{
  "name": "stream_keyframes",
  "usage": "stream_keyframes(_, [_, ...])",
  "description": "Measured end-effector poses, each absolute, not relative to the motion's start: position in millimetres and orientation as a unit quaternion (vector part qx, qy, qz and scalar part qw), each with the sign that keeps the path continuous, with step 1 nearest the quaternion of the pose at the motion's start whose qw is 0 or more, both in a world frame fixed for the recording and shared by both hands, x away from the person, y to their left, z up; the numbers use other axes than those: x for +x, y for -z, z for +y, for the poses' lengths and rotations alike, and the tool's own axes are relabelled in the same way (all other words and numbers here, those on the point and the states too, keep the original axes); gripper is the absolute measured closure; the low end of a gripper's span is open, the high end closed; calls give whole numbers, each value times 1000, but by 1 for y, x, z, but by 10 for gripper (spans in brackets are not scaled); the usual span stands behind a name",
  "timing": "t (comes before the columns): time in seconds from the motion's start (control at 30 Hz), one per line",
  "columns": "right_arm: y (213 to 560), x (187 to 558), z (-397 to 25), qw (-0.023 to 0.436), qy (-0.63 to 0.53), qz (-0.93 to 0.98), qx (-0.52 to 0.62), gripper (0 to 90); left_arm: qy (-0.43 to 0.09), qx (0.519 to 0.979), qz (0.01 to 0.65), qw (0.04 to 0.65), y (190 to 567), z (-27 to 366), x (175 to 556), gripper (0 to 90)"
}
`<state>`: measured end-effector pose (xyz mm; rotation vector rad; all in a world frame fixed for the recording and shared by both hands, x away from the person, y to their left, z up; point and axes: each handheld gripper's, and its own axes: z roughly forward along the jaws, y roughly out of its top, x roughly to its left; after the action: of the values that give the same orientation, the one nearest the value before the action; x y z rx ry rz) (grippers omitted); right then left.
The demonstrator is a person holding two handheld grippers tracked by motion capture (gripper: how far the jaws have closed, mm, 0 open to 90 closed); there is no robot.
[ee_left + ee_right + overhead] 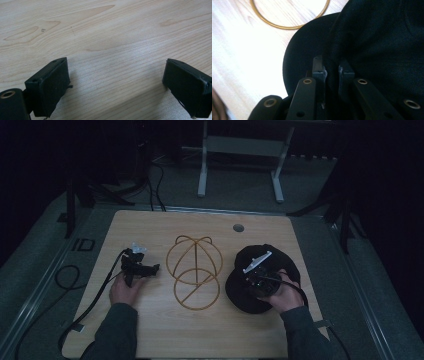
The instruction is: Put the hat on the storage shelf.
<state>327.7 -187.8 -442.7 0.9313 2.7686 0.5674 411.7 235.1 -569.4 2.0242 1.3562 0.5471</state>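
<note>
A black cap point(260, 277) lies at the table's right, brim toward the middle. My right gripper point(257, 281) rests on top of it, held by the right hand. In the right gripper view its jaws pinch a fold of the black cap point(372, 37) where brim meets crown, right gripper point(332, 71) shut on the fabric. A gold wire hat stand point(194, 270) lies flat at the table's centre; its ring point(287, 15) shows beyond the brim. My left gripper point(139, 267) lies on the table left of the stand. The left gripper point(116, 82) stands open over bare wood.
The light wooden table point(150, 330) has a round cable hole point(238, 227) near its far edge. Cables point(90, 305) trail off the left side onto the grey floor. A white desk frame point(240, 165) stands behind the table.
</note>
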Motion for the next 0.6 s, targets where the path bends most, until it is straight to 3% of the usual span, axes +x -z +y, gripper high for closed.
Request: stream_keyframes(0.6, [417,327,-200,73,-215,931,286,806,-208,769,515,317,569,235,412,66])
